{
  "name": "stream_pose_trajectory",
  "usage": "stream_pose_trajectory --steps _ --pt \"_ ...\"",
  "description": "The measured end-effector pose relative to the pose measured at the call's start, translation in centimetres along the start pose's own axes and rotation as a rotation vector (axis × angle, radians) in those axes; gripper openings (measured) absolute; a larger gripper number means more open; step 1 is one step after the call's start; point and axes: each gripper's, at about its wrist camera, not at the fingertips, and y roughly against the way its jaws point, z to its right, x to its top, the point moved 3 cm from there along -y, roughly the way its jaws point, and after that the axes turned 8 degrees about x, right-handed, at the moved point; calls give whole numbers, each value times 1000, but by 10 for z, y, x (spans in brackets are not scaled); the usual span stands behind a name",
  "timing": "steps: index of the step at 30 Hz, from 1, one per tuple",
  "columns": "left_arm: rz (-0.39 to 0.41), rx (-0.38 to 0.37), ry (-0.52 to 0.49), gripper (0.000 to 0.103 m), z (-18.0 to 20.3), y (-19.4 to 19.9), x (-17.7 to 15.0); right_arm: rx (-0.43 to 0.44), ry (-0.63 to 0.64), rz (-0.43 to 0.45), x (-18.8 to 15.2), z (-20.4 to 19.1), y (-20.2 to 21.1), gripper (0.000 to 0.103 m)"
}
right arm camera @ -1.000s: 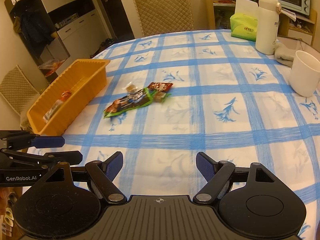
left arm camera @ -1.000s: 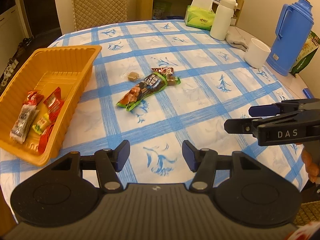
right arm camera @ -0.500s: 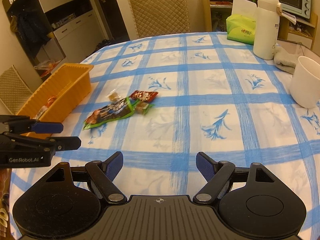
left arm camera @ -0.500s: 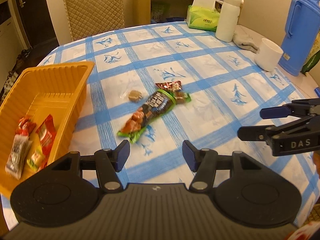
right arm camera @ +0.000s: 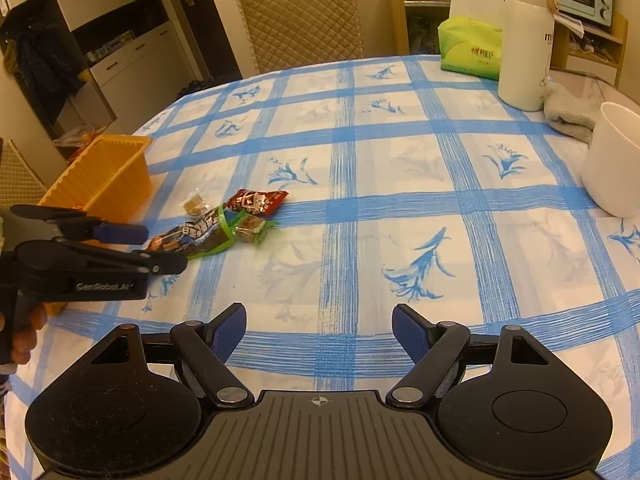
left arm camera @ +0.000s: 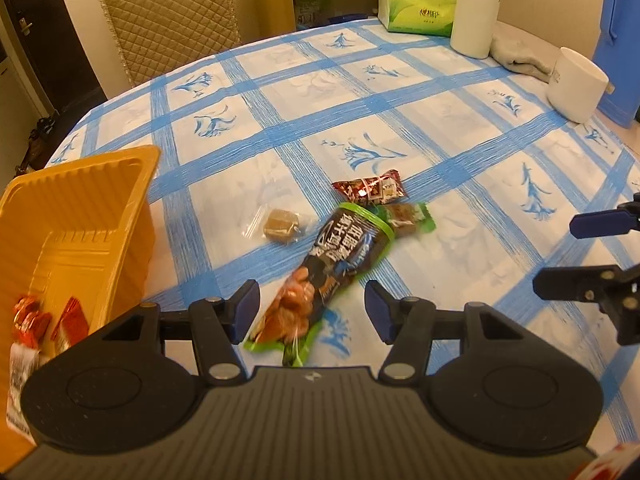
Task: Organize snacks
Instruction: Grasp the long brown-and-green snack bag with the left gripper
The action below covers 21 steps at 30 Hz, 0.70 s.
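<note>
The left gripper point(left arm camera: 311, 310) tilts steeply down over the near part of the counter point(left arm camera: 460, 128), its two blue-padded fingers point(left arm camera: 248, 300) standing apart with nothing pressed between them. The lower end of the long green peanut packet point(left arm camera: 332, 276) lies in the gap between those fingers, and the pads are clear of it on both sides. From the right wrist view this same gripper comes in from the left edge, a person's hand point(right arm camera: 24, 332) wrapped round its grip, its tips poised just over the packet's near end.

The right gripper point(right arm camera: 319, 330) also points down, hanging over bare blue-checked cloth, jaws wide and empty, well apart from the snacks.

Just beyond the green packet sits a small clear-wrapped brown sweet point(left arm camera: 282, 224) to its left, a green-wrapped brown bar point(left arm camera: 408, 218) touching its upper end, and a red packet point(left arm camera: 370, 190) just behind that. To the left stands the orange tray point(left arm camera: 76, 200), with a few red and pale wrapped snacks point(left arm camera: 36, 324) already lying in its near end.

Farther back on the counter are a white cup point(left arm camera: 576, 84), a grey cloth point(left arm camera: 516, 58), a white flask point(left arm camera: 476, 8) and a green tissue pack point(left arm camera: 416, 12), with a quilted chair point(left arm camera: 172, 16) behind.
</note>
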Motion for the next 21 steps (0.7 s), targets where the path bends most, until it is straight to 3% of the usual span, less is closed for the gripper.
stream_pose_trajectory --steps 14,18,21 --pt "12 -21 -44 39 5 -11 3 15 33 0 12 0 -16 80" --pt "13 -33 -29 29 3 -7 0 23 51 0 16 -1 -22 80" --pt "10 -33 -9 29 1 -3 -6 36 72 1 20 -3 -28 80"
